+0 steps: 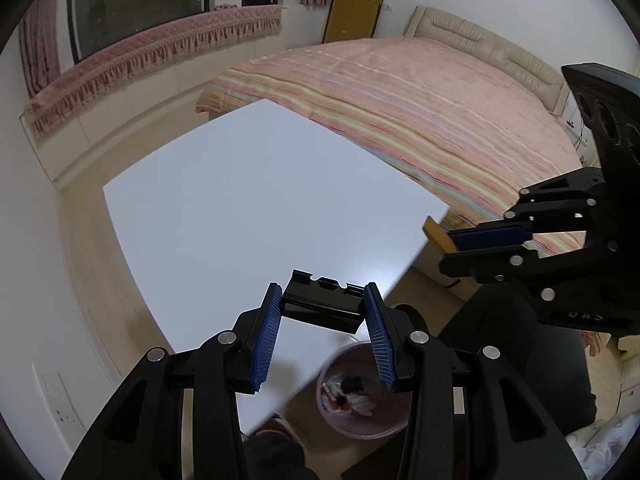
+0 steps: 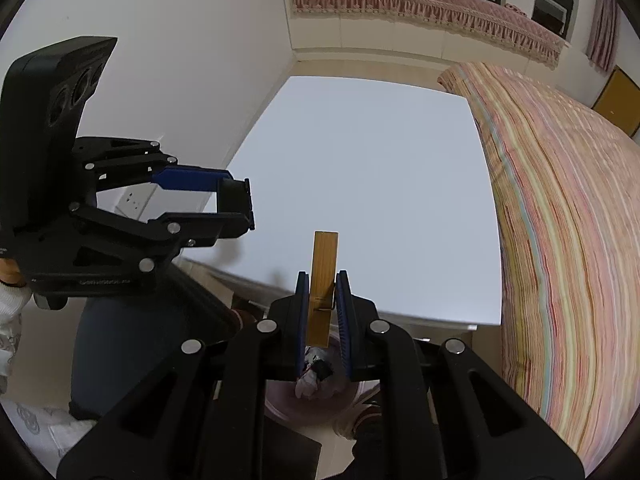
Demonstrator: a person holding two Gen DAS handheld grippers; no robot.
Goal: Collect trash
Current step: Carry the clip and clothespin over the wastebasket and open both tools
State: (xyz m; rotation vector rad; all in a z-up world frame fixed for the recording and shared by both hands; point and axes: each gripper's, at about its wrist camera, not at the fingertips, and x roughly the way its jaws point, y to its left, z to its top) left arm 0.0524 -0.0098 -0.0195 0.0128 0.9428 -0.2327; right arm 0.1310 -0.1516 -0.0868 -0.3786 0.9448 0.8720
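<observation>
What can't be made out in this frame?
- Contents of the pink bin: left wrist view, small and blurred, partly behind the left gripper.
- Same bin in the right wrist view: mostly hidden by the right gripper holding the wooden clothespin.
- Black plastic piece: what it is stays unclear.

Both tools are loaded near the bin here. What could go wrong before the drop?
The left tool holds the black plastic clip over the white table's edge, only partly above the pink bin; released now, it may land on the table or floor. The right tool pinches the wooden clothespin low on its length, so it could pivot and slip. Both tools are close together above the bin and might collide.
</observation>
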